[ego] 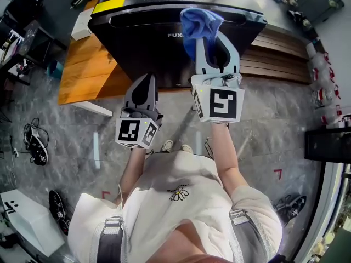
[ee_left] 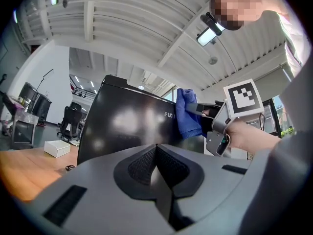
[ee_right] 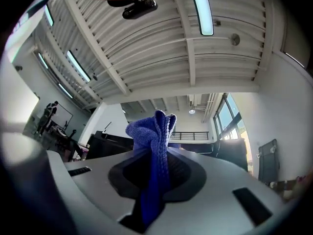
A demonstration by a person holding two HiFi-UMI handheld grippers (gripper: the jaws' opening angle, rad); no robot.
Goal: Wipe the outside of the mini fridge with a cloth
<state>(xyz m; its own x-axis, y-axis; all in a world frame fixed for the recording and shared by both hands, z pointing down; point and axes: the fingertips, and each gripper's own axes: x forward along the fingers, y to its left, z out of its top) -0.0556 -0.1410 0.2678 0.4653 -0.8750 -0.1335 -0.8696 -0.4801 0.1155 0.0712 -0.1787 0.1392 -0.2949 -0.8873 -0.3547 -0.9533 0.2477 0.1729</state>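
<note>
A grey marbled floor (ego: 263, 130) bears a wooden table (ego: 88, 64) and perhaps a slatted bench (ego: 279, 59), under a white ribbed ceiling (ee_right: 161, 43) with strip lights (ee_right: 201, 9), windows (ee_right: 227, 116) at one side.

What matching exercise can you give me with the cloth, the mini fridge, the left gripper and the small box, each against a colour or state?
Things:
1. cloth
2. mini fridge
3. left gripper
4. small box

Colour or state:
A. shut, nothing between its jaws
B. white
C. blue, clamped in the right gripper
D. black and glossy

Pairs: 1-C, 2-D, 3-A, 4-B
</note>
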